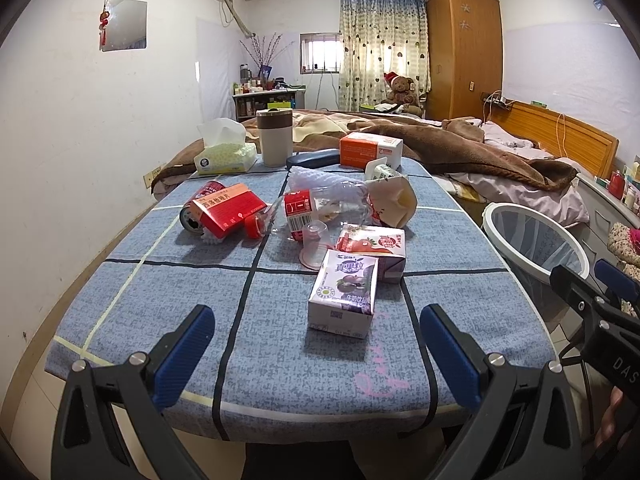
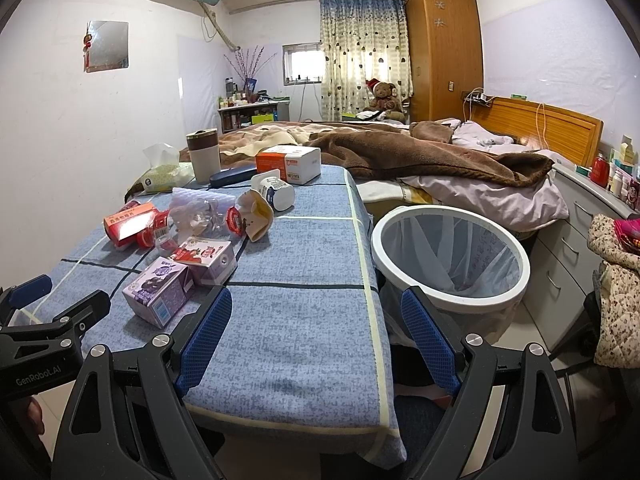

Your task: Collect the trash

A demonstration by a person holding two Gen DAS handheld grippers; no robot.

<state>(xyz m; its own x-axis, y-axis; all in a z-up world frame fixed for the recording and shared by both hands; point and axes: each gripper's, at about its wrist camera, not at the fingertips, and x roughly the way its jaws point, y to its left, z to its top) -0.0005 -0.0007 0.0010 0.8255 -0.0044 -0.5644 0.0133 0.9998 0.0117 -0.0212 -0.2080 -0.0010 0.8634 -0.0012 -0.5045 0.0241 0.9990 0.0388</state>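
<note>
No pickup begun; both my grippers, left (image 1: 316, 356) and right (image 2: 316, 336), are released and empty at the table's (image 2: 288, 280) near edge. Next: close left on purple carton (image 1: 344, 292), carry to bin (image 2: 450, 256).

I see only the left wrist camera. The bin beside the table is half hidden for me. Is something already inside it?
Observer: The bin holds only its white bag; I see no trash inside.
Operator: Is the right gripper open?
Observer: Yes, its jaws are wide apart and empty, above the table's near edge.
Operator: What lies behind the brown paper cup?
Observer: A white pot, on its side.
</note>
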